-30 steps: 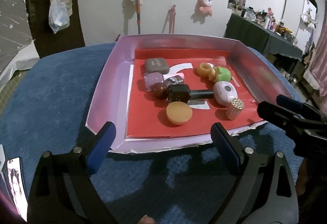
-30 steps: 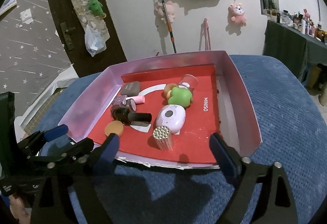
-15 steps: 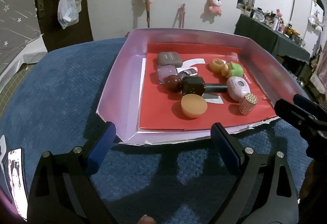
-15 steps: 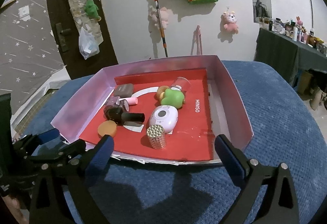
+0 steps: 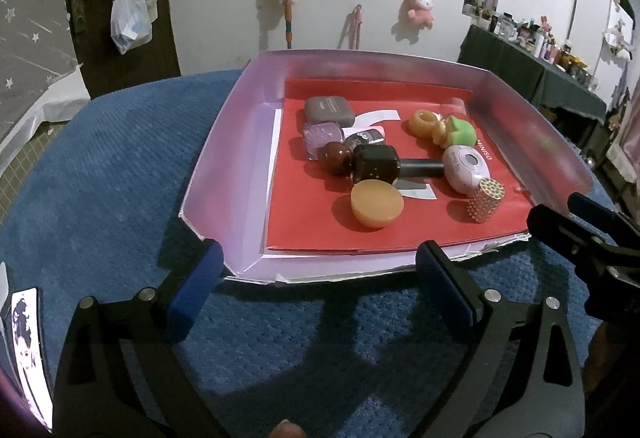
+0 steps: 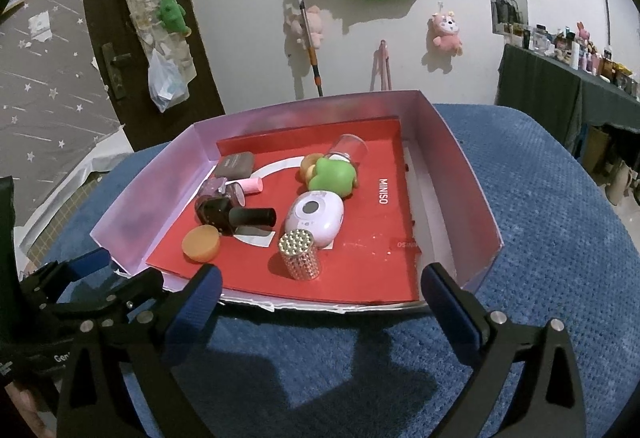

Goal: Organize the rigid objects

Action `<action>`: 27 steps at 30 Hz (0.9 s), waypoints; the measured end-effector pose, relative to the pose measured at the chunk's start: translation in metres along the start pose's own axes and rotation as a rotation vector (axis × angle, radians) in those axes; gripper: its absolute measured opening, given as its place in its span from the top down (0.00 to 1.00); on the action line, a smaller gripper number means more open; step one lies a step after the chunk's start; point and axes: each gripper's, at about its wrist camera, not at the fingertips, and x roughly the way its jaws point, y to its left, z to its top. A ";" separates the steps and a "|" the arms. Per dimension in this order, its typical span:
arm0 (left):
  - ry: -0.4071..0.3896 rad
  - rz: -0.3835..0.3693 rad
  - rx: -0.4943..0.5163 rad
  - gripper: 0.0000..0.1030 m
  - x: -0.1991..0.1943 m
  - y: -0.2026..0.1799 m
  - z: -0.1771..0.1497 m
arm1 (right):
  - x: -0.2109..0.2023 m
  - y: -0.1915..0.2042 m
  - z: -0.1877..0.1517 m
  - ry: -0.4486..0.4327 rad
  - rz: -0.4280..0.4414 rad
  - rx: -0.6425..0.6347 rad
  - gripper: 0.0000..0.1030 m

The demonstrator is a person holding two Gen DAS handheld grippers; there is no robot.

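Right tool (image 6: 320, 298) open before tray (image 6: 476, 198); red liner (image 6: 360, 238) reads "MINISO".

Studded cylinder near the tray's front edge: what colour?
Silvery gold studded cylinder, covered in small bead-like studs; clearest in the right wrist view.

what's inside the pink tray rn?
The pink tray holds a red sheet carrying a studded cylinder, orange disc, dark bottle, lilac case and green toy. Whatever is under the sheet is hidden.
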 end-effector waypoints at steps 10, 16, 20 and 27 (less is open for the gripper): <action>0.002 -0.003 -0.003 0.04 0.001 0.000 -0.001 | 0.000 0.000 0.000 0.002 0.000 -0.001 0.01; 0.007 -0.003 -0.002 0.04 0.002 0.001 -0.001 | 0.000 0.000 0.000 0.002 0.000 0.001 0.01; 0.000 0.010 0.011 0.04 0.001 -0.001 -0.001 | 0.000 0.000 -0.001 0.001 0.002 0.002 0.01; -0.009 0.006 0.017 0.04 -0.003 -0.004 0.000 | -0.006 0.003 -0.001 -0.014 0.003 -0.009 0.01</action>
